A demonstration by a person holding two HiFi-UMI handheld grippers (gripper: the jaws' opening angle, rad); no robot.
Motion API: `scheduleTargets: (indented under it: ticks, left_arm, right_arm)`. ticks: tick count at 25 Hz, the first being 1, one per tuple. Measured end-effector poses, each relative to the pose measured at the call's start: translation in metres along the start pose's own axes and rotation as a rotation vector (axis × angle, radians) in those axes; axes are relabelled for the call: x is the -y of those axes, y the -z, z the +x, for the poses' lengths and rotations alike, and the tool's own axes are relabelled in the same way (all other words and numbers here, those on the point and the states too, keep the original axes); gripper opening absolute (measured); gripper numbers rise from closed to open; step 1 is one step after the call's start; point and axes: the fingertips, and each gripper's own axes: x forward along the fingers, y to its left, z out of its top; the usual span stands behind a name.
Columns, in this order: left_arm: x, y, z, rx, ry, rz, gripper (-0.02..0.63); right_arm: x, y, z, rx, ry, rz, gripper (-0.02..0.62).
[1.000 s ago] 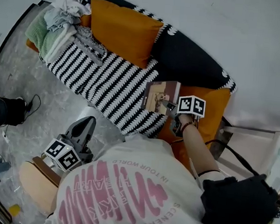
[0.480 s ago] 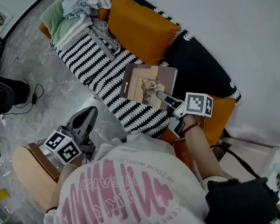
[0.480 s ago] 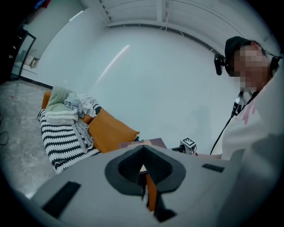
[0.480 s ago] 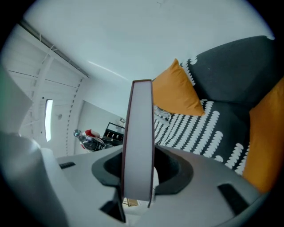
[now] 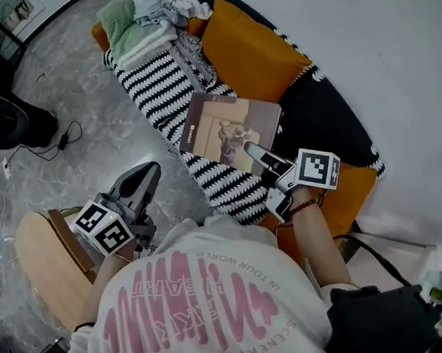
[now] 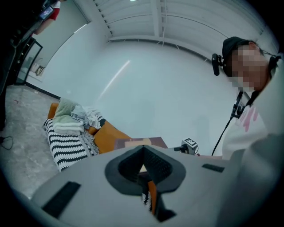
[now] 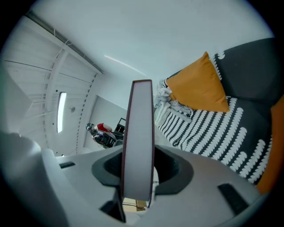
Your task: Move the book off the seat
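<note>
A brown hardcover book [image 5: 227, 128] hangs level above the striped seat of the sofa [image 5: 155, 89], gripped at its near right corner by my right gripper [image 5: 252, 150], which is shut on it. In the right gripper view the book [image 7: 140, 115] stands edge-on between the jaws of the right gripper [image 7: 141, 156]. My left gripper [image 5: 149, 172] hangs low over the floor, left of the person's body, its jaws shut and holding nothing. In the left gripper view the left gripper [image 6: 143, 150] points toward the sofa, and the book [image 6: 140, 142] shows beyond it.
An orange cushion [image 5: 251, 53] and a black blanket [image 5: 325, 126] lie on the sofa's back. Folded clothes [image 5: 147, 15] are piled at its far end. A round wooden stool [image 5: 41, 260] stands by my left side. A black object [image 5: 10, 124] and a cable lie on the marble floor.
The right gripper has carried the book up off the seat and to the left over the striped blanket. The left gripper has kept its place.
</note>
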Motion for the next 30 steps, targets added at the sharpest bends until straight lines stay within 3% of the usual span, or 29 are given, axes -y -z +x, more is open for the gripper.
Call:
scheduleTargets:
  ticks: [4,13,17,24,30]
  left_arm:
    - [0.0,-0.01,-0.027,0.026,-0.041,0.01,0.008]
    - [-0.043,-0.021,-0.149,0.153,-0.216,0.008,0.008]
    - [-0.041,-0.003,-0.187,0.215,-0.327,0.004,0.008]
    - [-0.076,0.007,-0.341,0.362,-0.577,-0.083,0.008]
    - [-0.054,0.025,-0.413,0.486,-0.781,-0.123,0.008]
  right_arm:
    - [-0.028,0.011,0.009,-0.03,-0.051,-0.001,0.163]
    - [-0.138,0.076,0.098,-0.199,-0.29,-0.071,0.163]
    - [-0.151,0.103,0.112,-0.311,-0.351,-0.088,0.163]
    - [-0.233,0.186,0.201,-0.538,-0.419,-0.144,0.163]
    - [-0.266,0.227,0.238,-0.717,-0.488,-0.153,0.163]
